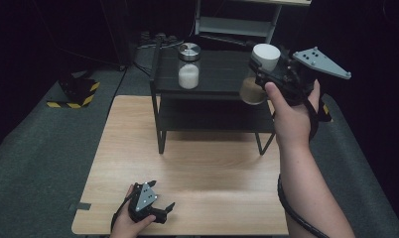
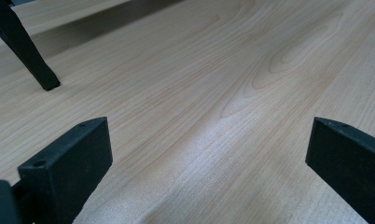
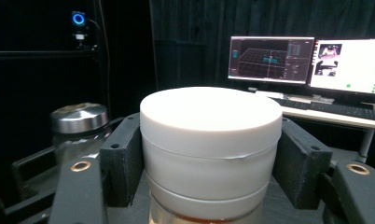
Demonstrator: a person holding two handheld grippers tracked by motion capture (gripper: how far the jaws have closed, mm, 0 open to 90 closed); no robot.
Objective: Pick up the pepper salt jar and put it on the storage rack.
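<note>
The right gripper has its fingers clenched on a glass jar of brown powder, thick white lid, beside the black shelf; left gripper fingers released.

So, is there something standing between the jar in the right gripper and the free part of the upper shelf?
Nothing visible does. The right gripper holds the white-lidded jar at the right end of the black shelf. The metal-lidded jar stands far to its left, apart from it.

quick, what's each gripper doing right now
left gripper: open, holding nothing, low over the table.
right gripper: closed on the white-lidded jar.
</note>
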